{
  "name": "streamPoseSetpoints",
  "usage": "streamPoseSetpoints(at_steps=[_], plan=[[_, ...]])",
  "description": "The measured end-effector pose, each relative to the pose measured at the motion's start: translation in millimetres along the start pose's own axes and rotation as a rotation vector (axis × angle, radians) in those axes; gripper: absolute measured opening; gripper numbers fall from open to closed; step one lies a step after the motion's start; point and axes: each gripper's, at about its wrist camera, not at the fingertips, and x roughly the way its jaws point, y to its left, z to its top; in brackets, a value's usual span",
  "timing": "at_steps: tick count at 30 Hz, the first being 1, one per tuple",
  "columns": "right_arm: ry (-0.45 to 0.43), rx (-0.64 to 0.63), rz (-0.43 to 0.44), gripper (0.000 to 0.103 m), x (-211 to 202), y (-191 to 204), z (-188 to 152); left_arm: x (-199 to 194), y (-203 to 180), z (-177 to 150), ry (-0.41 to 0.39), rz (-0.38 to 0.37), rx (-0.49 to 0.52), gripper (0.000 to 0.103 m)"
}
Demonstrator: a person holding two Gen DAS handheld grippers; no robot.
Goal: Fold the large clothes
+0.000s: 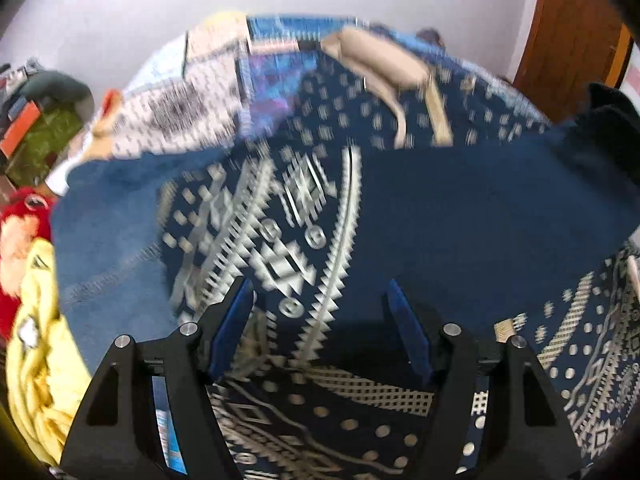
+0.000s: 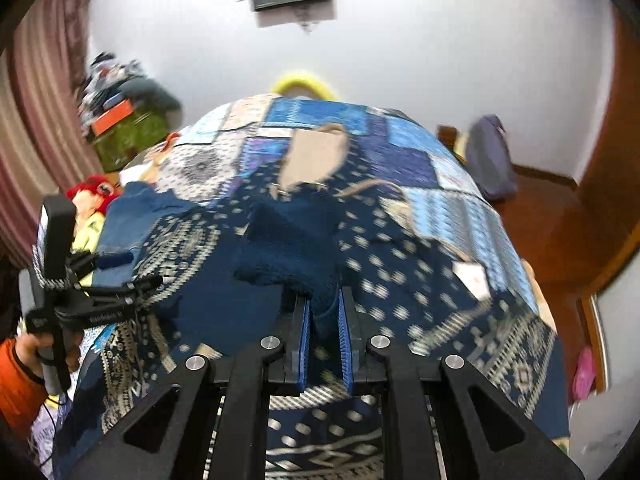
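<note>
Sweater (image 2: 288, 236) pinched in right hand-held gripper (image 2: 324, 336), over bedspread (image 2: 460, 208).

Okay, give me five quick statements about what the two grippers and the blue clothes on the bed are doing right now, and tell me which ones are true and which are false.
1. The right gripper is shut on a fold of the dark blue garment. True.
2. The left gripper is clamped on the garment. False: its jaws stand apart with nothing pressed between them, above the patterned blue cloth.
3. A beige bag lies farther up the bed, on the patchwork bedspread. True.
4. The bed is bare apart from the blue clothes. False: the bag lies on it, and yellow fabric sits at its edge.
5. A hand with an orange sleeve holds the left gripper's handle. True.
</note>
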Motion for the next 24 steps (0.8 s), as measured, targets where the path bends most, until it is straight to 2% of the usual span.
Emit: streamPoseSetpoints(at_steps=[2, 4, 7, 10, 12, 16, 19, 21, 22, 23, 24], plan=[[0.013, 0.029, -0.008, 0.010, 2.1, -14.9, -6.9, 15.6, 1.0, -7.6, 0.036, 0.004, -0.009, 0.070], [0.039, 0.055, -0.011, 0.010, 6.6, -31.4, -16.9, 14.2, 2.9, -11.4, 0.023, -0.008, -0.032, 0.071], [0.067, 0.055, -0.068, 0.008, 15.2, -49.2, -30.3, 13.3, 9.0, -13.8, 0.036, -0.024, -0.066, 0.072], [0.118, 0.079, -0.078, 0.008, 26.5, -69.6, -41.3, 13.9, 5.8, -15.7, 0.033, -0.008, -0.052, 0.073], [0.136, 0.069, -0.146, 0.008, 34.2, -81.4, -50.2, 15.0, 3.6, -15.1, 0.032, 0.005, -0.046, 0.074], [0.205, 0.048, -0.213, 0.008, 48.3, -97.3, -62.2, 16.6, 3.1, -12.2, 0.031, 0.021, -0.044, 0.079], [0.214, 0.057, -0.190, 0.008, 48.6, -106.6, -65.4, 17.5, 4.1, -12.5, 0.031, 0.028, -0.049, 0.083], [0.233, 0.042, -0.223, 0.009, 48.7, -107.9, -64.0, 18.7, 5.7, -11.8, 0.034, 0.025, -0.052, 0.083], [0.238, 0.031, -0.240, 0.010, 48.3, -107.4, -64.4, 18.6, 5.1, -11.7, 0.035, 0.032, -0.048, 0.085], [0.241, 0.019, -0.253, 0.016, 48.0, -106.3, -64.4, 19.0, 4.9, -11.1, 0.034, 0.039, -0.044, 0.086], [0.242, 0.000, -0.302, 0.024, 47.7, -106.8, -64.6, 19.6, 4.8, -10.4, 0.033, 0.046, -0.038, 0.087]])
